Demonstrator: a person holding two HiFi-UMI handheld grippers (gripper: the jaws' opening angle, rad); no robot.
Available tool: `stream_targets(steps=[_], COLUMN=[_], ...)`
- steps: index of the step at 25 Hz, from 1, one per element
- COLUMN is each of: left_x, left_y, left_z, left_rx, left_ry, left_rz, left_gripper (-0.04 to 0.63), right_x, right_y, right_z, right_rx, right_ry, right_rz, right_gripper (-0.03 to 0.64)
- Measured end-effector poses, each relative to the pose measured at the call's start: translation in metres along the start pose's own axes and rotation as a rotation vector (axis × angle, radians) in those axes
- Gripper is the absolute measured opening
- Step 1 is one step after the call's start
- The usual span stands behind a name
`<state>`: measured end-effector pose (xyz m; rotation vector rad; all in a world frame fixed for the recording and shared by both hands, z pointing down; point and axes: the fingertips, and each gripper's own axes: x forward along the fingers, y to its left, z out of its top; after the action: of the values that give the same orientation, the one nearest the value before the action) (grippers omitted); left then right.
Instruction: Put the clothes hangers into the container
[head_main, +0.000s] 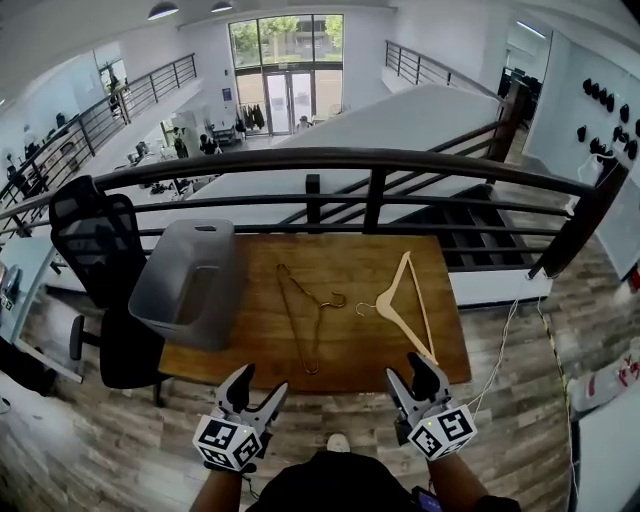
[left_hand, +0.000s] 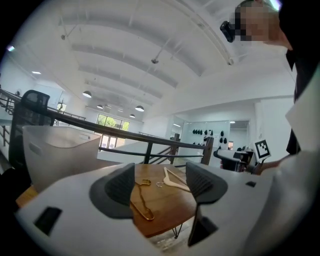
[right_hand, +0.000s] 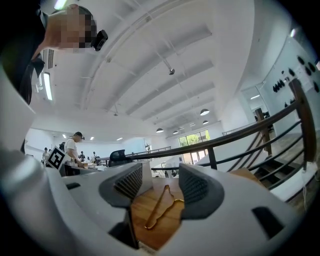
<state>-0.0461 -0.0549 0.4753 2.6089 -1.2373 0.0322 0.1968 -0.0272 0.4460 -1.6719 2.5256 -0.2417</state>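
1. at the far left, a black office chair stands just beside the left end of the wooden table.
2. the grey container sits on the table's left end, open side up.
3. the left gripper is held at the table's near edge, in front of the person. its jaws are spread wide and clamp nothing. through the gap you see only tabletop and both hangers further off.
4. the gold wire hanger lies flat mid-table, between the container and the other hanger, touching neither.
5. the wooden hanger lies flat to its right. its metal hook points toward the wire hanger's hook, close to it but apart.
6. the right gripper is at the near edge on the right, jaws likewise well apart and gripping nothing. it sits near the wooden hanger's nearest arm end, and i can't tell whether they touch.
7. a dark railing runs along the table's far side.
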Motion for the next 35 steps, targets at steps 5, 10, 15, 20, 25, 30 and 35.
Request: stream_targets(steps=[5,10,15,20,25,30,35], left_x=[0.054,0.099,0.127,0.154,0.182,0.210,0.231], left_y=[0.002,0.009,0.010,0.014,0.030,0.048,0.062], left_z=[-0.017,-0.034,-0.058,-0.080,-0.110,-0.137,-0.160], left_rx=[0.009,0.002,-0.020,-0.024,0.013,0.005,-0.012], left_ry=[0.061,0.114,0.184,0.259,0.363,0.461,0.551], left_rz=[0.012,0.033,0.027,0.015,0.003,0.014,0.039], left_gripper=[0.324,0.324,0.324,0.322,0.300,0.275,0.250], right_x=[0.004,0.006,0.004,0.007,0.013,0.023,0.036], right_y=[-0.036,-0.065,-0.082,-0.095,-0.108,-0.116,-0.132], right_z=[0.006,0.005,0.001,-0.001,-0.011,-0.022,-0.022], right_rx=[0.017,0.012,0.048,0.044,0.062,0.060,0.078], right_ry=[0.023,0.042,0.052,0.067,0.088,0.138,0.155], right_rz=[0.009,0.003,-0.032,-0.061,-0.097,-0.116,-0.148], right_gripper=[0.224,0.218,0.212,0.208,0.202,0.196,0.193])
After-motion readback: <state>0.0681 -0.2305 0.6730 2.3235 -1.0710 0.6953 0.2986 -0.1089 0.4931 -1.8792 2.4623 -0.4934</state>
